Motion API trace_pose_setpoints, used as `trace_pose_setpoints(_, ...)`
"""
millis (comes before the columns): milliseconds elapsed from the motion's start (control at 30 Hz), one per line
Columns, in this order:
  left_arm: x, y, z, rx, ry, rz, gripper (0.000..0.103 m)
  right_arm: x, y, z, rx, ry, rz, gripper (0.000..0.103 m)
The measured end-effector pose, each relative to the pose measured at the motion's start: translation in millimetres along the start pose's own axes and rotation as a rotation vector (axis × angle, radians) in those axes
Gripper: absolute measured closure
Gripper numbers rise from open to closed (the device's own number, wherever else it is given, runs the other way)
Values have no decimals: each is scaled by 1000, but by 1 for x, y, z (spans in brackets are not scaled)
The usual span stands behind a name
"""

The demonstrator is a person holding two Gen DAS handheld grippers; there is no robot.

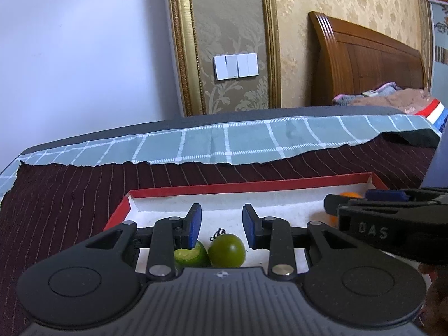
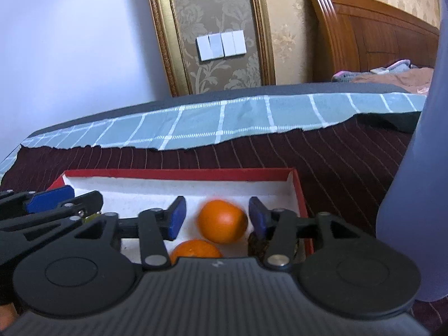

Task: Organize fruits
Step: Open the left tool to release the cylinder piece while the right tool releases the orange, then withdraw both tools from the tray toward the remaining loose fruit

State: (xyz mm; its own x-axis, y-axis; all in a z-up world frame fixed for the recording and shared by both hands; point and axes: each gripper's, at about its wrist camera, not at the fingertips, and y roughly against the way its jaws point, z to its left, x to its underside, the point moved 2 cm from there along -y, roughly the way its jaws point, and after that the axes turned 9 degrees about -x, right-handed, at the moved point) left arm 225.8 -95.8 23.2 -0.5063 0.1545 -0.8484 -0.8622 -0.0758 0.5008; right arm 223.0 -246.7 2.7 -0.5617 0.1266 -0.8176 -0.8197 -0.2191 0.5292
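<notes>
Both grippers hang over one shallow box [image 1: 252,186] with red walls and a white floor, set on a dark striped cloth [image 1: 70,190] that covers the bench.

Left gripper [image 1: 221,224] has its blue pads spread apart and holds nothing. Below it, at the box's left end, lie two green fruits: a whole one [image 1: 226,250] between the pads, and just beside it a second [image 1: 191,255], partly hidden behind the left pad.

Right gripper [image 2: 217,217] is also spread wide and empty. An orange [image 2: 222,221] sits on the box floor between its pads, touching neither. Another orange [image 2: 195,247] lies nearer the camera, half hidden by the gripper body. Something dark [image 2: 256,245] shows behind the right pad; I cannot tell what it is.
</notes>
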Motion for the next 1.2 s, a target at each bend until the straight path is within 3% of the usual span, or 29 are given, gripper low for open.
trace_pose_setpoints(267,10,6,2,-25,-42,-31,72,7,8,-4,-50,-15,-29,51)
trace_pose_setpoints(300,10,10,3,-37,-48,-47,72,8,11,-4,-59,-17,-34,49)
trace_pose_setpoints(400,5,22,8,-52,-32,-89,71,7,26,-1,-71,-12,-98,27)
trace_pose_setpoints(467,0,28,14,-43,-10,-99,70,5,33,1,-65,6,-133,25)
trace_pose_setpoints(500,-2,32,17,-38,-3,-109,59,4,35,2,-60,15,-137,25)
trace_pose_setpoints(533,-2,35,20,-39,1,-115,41,4,35,3,-63,21,-135,25)
trace_pose_setpoints(600,2,47,29,-61,14,-134,27,4,36,2,-86,12,-131,25)
trace_pose_setpoints(800,39,91,58,-86,38,-172,27,13,61,3,-70,48,-178,25)
trace_pose_setpoints(967,75,114,67,-85,41,-177,27,37,88,7,-35,120,-212,17)
trace_pose_setpoints(1200,111,128,65,-79,19,-165,27,70,122,-12,-38,56,-218,15)
